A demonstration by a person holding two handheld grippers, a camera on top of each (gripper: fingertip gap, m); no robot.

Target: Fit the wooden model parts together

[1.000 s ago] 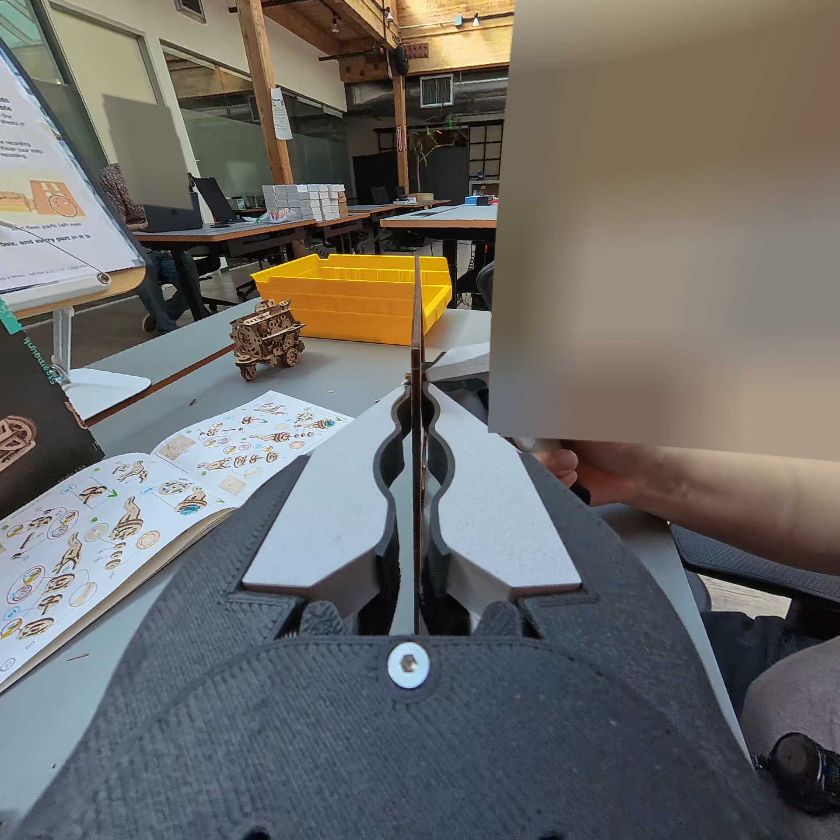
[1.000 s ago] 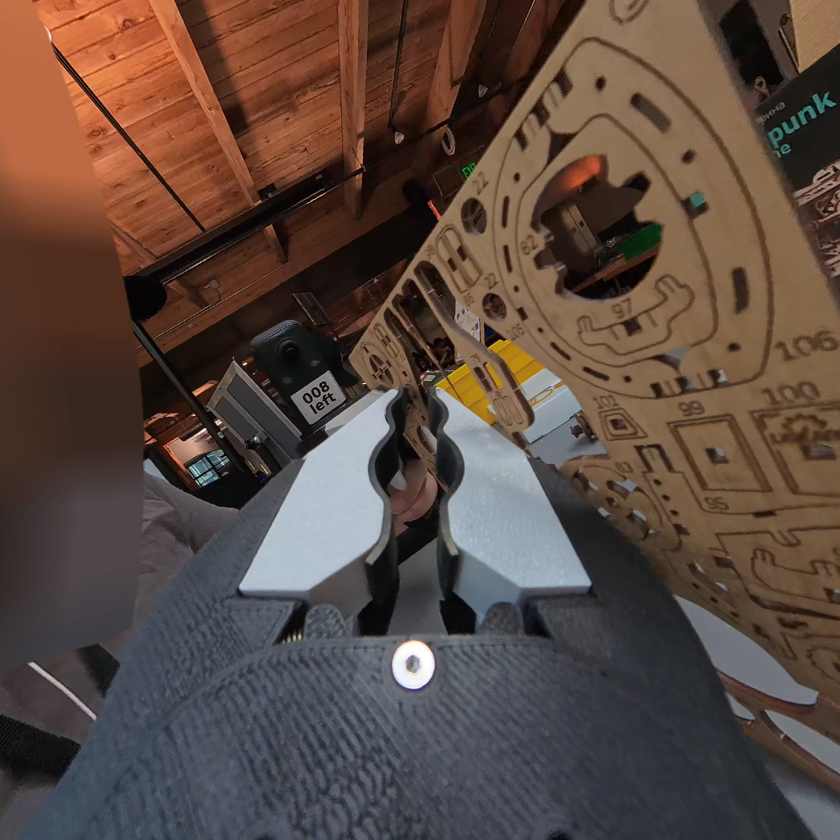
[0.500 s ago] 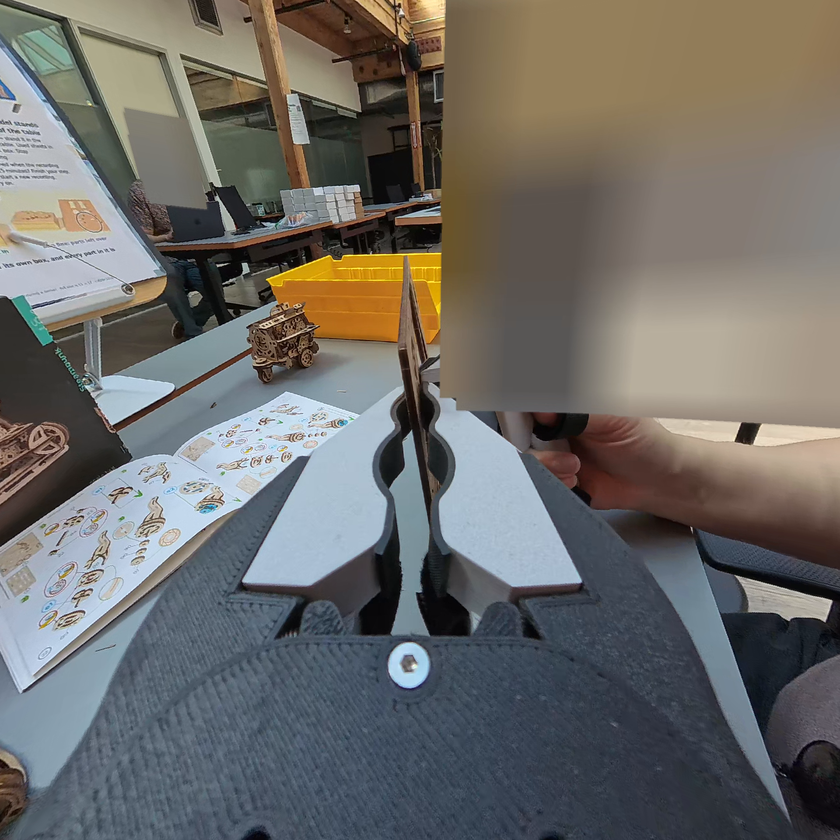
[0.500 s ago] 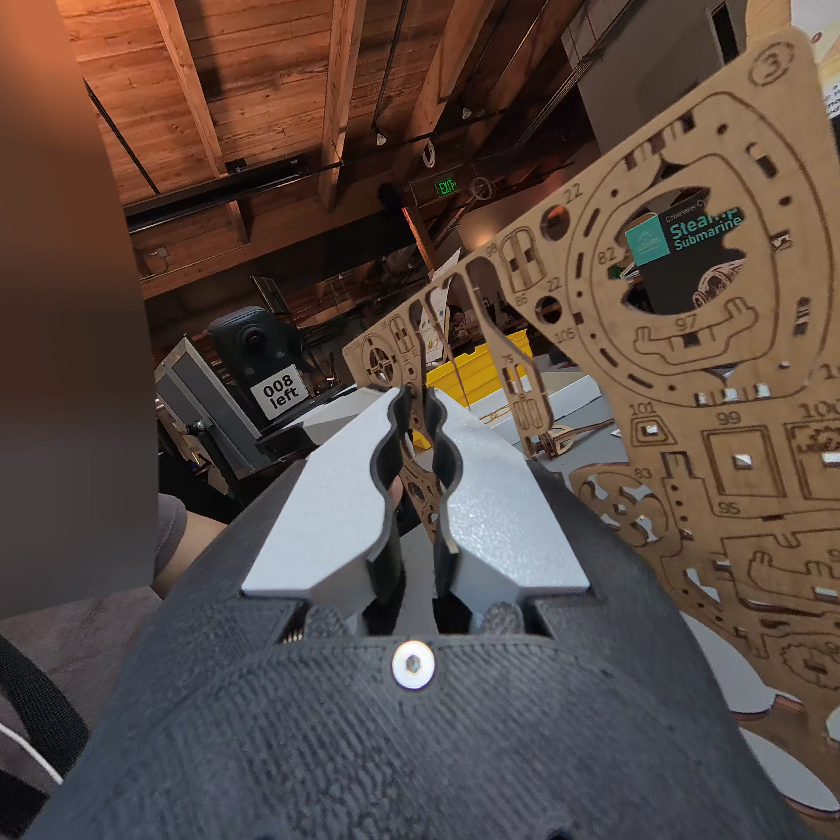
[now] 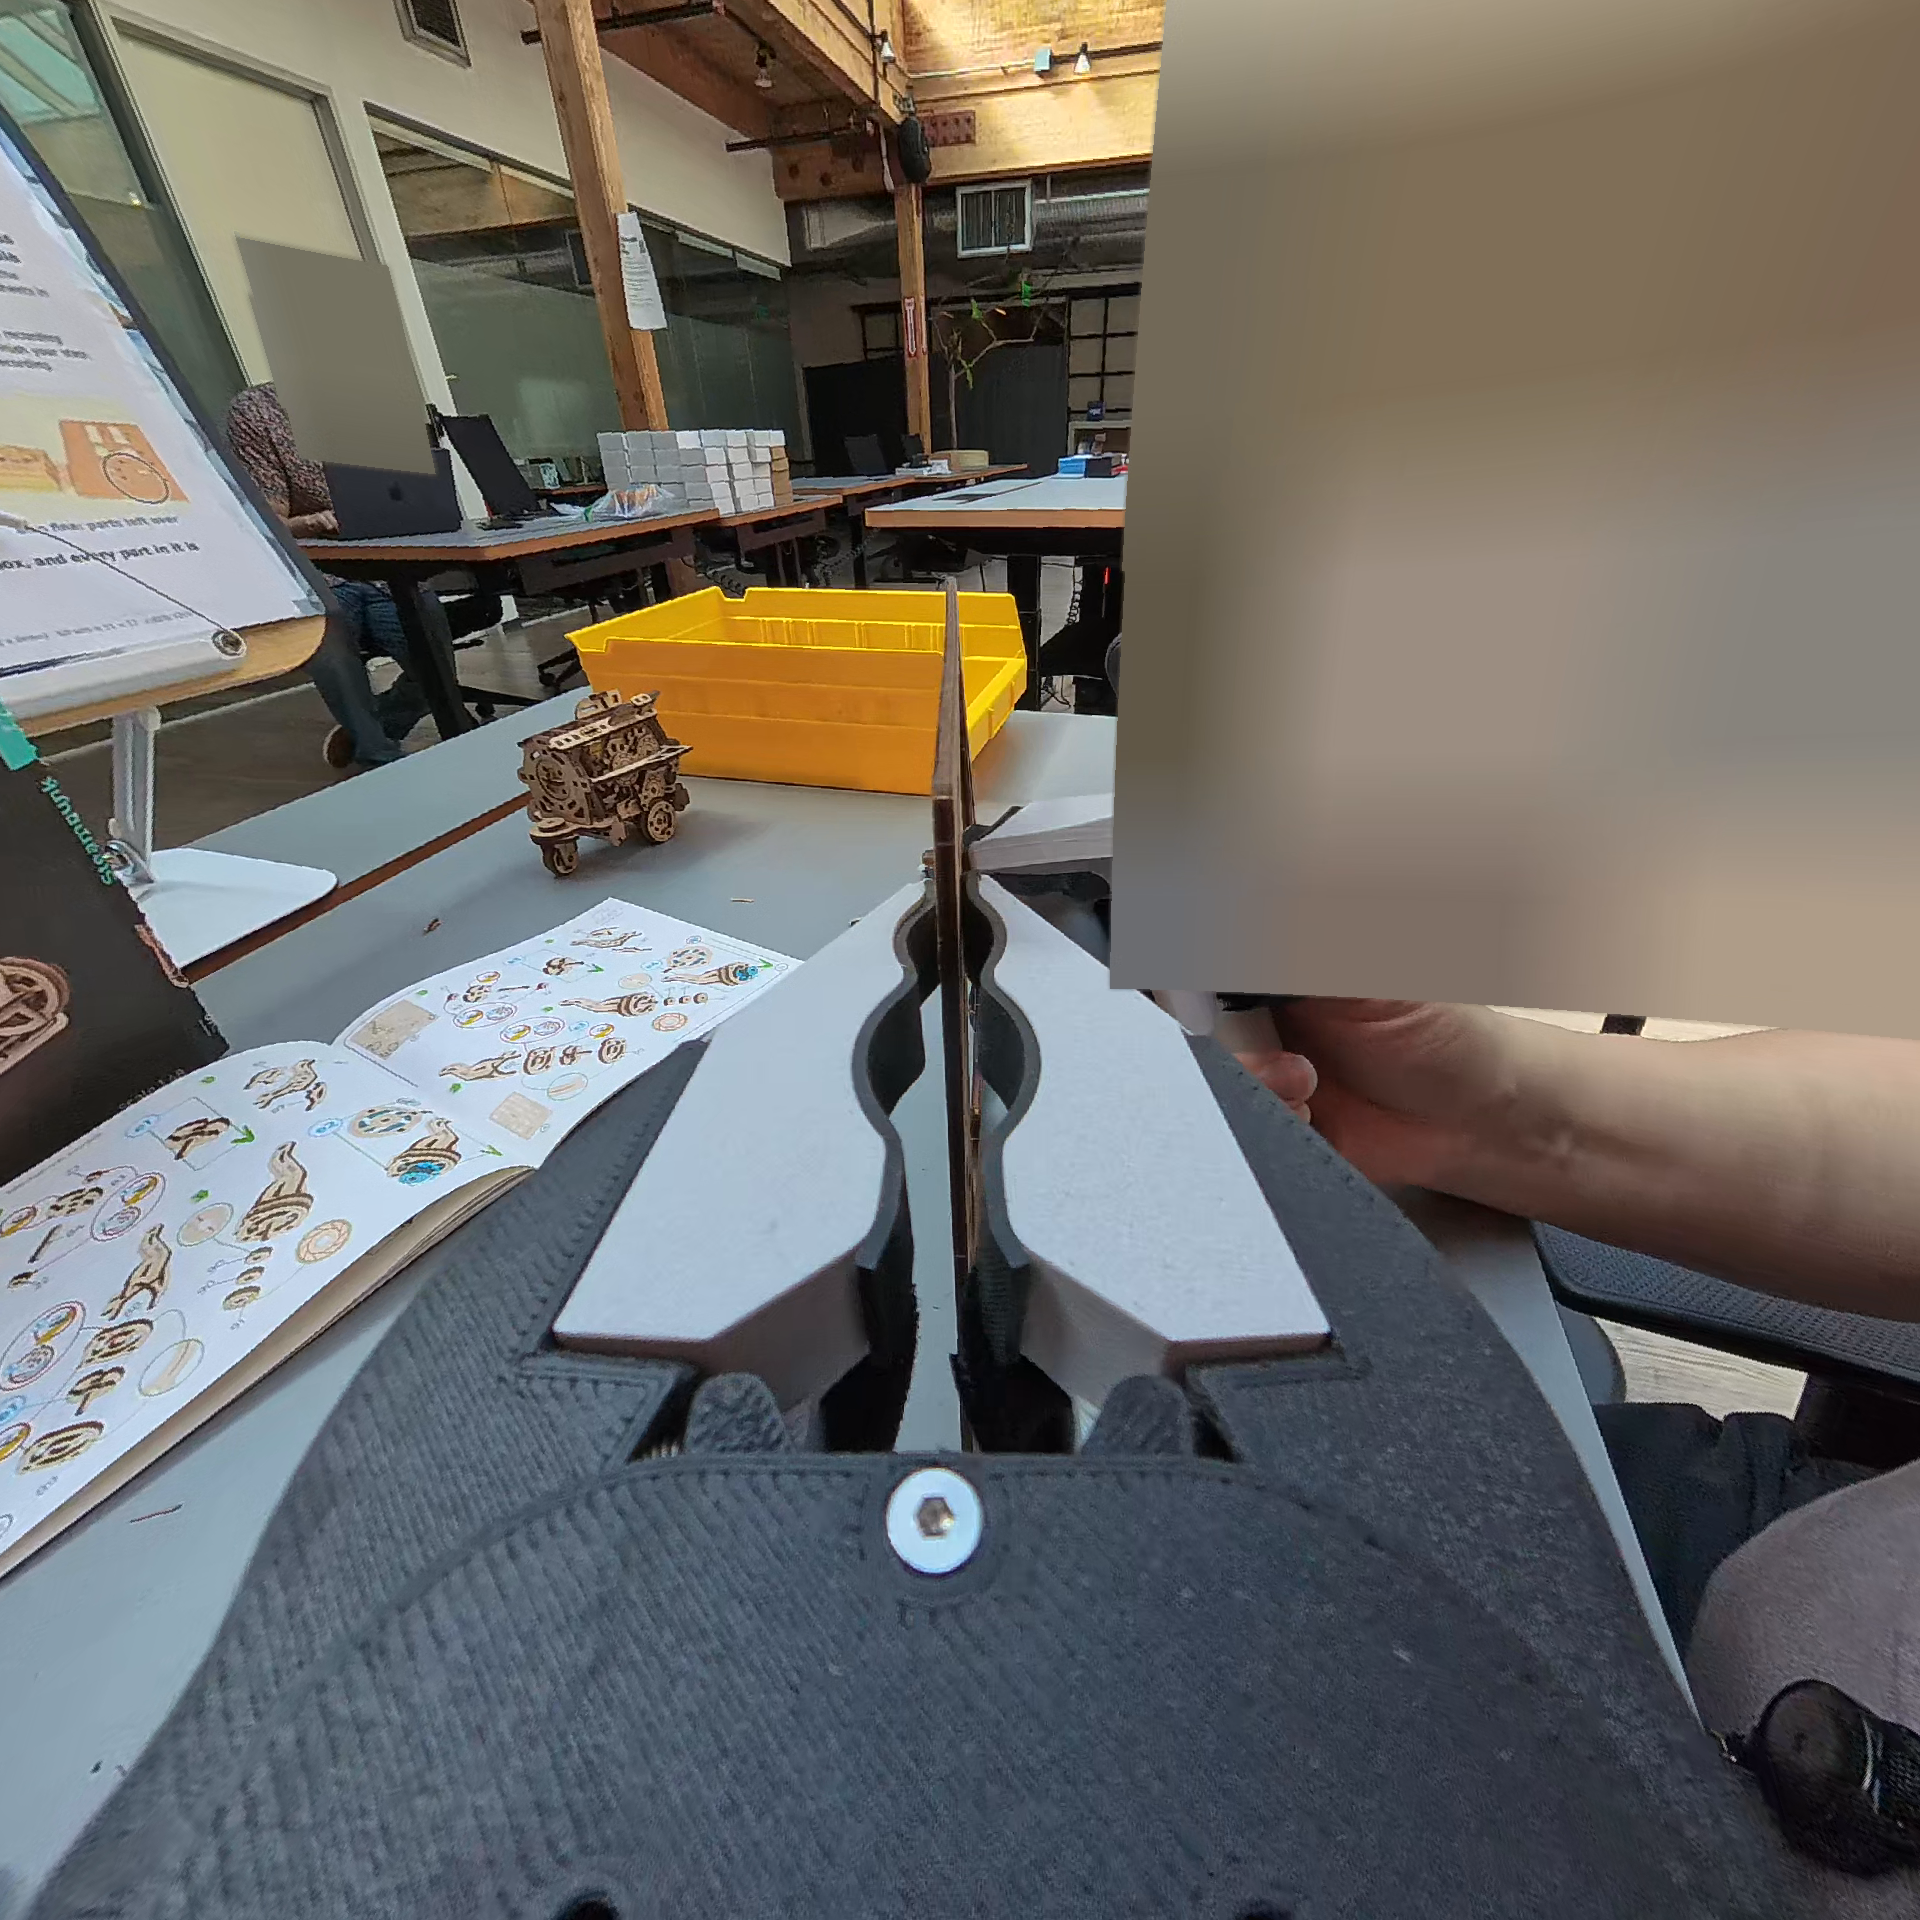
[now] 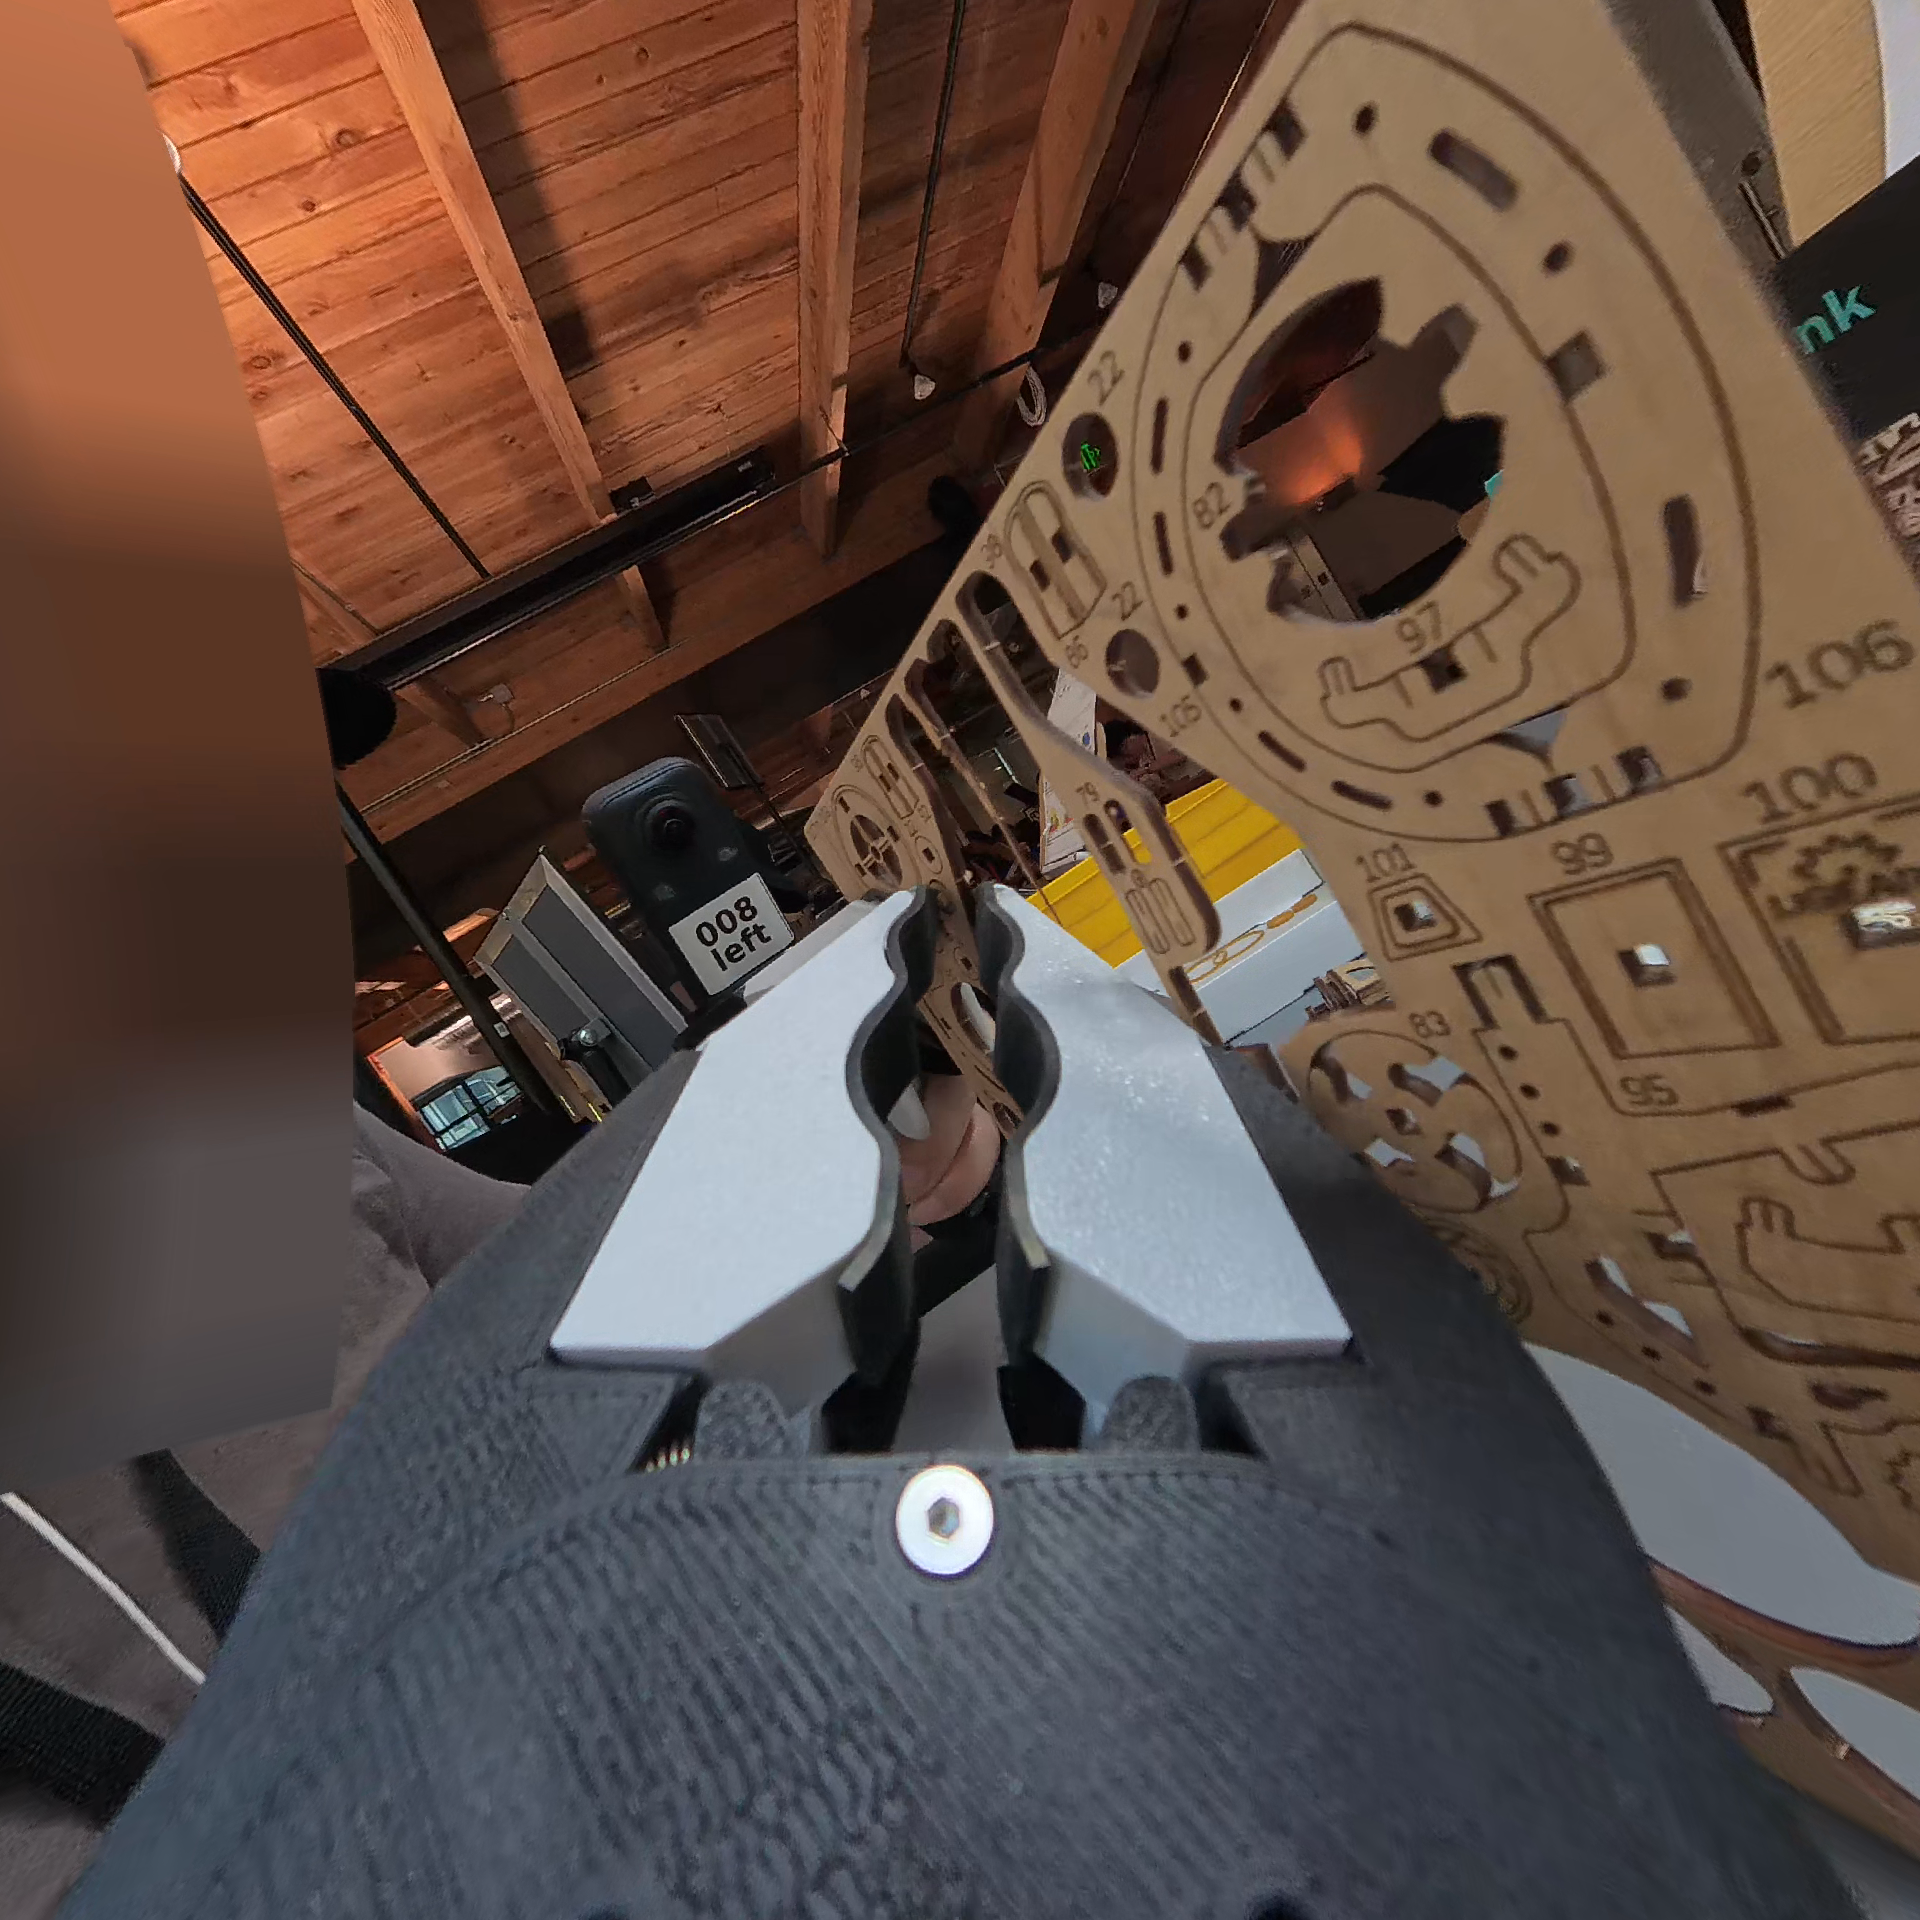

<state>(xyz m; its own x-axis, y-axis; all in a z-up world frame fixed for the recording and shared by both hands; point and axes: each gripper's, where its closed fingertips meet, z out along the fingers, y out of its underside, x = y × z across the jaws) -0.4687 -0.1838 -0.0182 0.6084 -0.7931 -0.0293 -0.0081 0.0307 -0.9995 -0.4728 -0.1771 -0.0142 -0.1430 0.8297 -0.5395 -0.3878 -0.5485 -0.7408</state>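
Observation:
A thin laser-cut wooden parts sheet (image 6: pixel 1558 831), with numbered parts and several empty cut-outs, is held up in the air. In the left wrist view it stands edge-on (image 5: pixel 948 727). My left gripper (image 5: pixel 951 894) is shut on the sheet's lower edge. My right gripper (image 6: pixel 956 909) has its jaws a narrow gap apart, and a small part at the sheet's near corner sits between its tips. I cannot tell whether the pads touch it. The left gripper's camera housing (image 6: pixel 675 831) shows just behind.
On the grey table (image 5: pixel 779 852) lie an open instruction booklet (image 5: pixel 312 1143), a finished wooden model vehicle (image 5: pixel 603 764) and a yellow bin (image 5: pixel 810 675). A black kit box (image 5: pixel 62 987) and a sign stand (image 5: pixel 104 468) are at the left. A hand (image 5: pixel 1351 1091) is at the right. Left and right tips are no more than a few centimetres apart.
The sheet tilted and swung back upright in my left gripper. My right gripper closed in on the sheet's corner, which now sits between its tips; its jaw gap looks unchanged.

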